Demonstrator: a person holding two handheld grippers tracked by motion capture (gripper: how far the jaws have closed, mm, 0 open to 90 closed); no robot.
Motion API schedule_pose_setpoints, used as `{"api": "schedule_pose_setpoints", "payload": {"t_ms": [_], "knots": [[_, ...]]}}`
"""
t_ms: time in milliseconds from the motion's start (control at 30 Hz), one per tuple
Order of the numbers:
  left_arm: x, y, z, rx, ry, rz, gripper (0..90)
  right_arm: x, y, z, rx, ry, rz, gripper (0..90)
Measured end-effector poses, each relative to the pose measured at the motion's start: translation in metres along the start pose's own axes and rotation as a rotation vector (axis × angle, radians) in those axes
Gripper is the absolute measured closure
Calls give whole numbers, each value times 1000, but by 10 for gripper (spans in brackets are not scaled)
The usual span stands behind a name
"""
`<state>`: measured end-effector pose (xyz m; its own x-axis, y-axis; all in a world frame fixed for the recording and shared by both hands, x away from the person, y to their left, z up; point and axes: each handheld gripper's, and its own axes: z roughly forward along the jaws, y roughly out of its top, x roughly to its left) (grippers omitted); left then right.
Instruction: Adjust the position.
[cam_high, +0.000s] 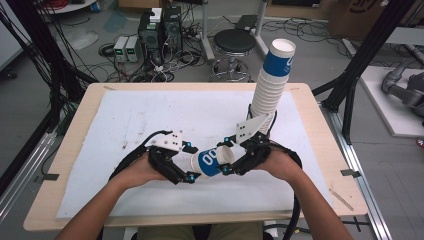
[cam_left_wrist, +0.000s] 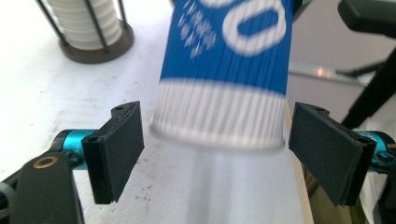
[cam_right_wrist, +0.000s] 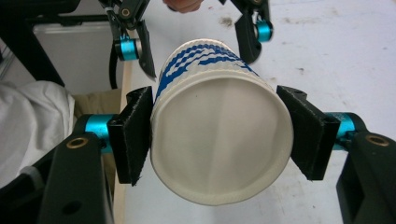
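**Mid-air, a cup handed from left to right**

Evidently a handover: paper cup (cam_high: 212, 161) held on its side just above the worktop (cam_high: 70, 135), between the two hands, well short of the tall cup stack (cam_high: 272, 80) in its wire holder at the far right. Probably kept level so one gripper can let go while the other takes hold.

Right gripper (cam_right_wrist: 219, 140): jaws clenched on the cup's wide rim end, pads pressing both sides. Left gripper (cam_left_wrist: 215, 154): jaws released, standing wide on either side of the cup's narrow base, pads clear of it, touching nothing.
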<state>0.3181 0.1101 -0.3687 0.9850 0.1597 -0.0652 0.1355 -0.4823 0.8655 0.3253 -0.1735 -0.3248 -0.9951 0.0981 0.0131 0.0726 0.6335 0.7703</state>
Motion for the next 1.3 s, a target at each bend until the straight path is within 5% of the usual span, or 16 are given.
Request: {"api": "schedule_pose_setpoints", "payload": {"t_ms": [267,533,900,1300], "knots": [[2,-20,-14,-210,40,-76,170,-1,-13,-6,-88,-17,40,314],[2,-27,-20,-336,46,-115,141,0,-30,-5,-190,-22,78,314],[-2,-27,-11,-384,23,-112,140,2,-55,0,-314,-7,130,315],[-6,-24,11,-393,-30,-114,140,5,-62,10,-399,47,147,315]]}}
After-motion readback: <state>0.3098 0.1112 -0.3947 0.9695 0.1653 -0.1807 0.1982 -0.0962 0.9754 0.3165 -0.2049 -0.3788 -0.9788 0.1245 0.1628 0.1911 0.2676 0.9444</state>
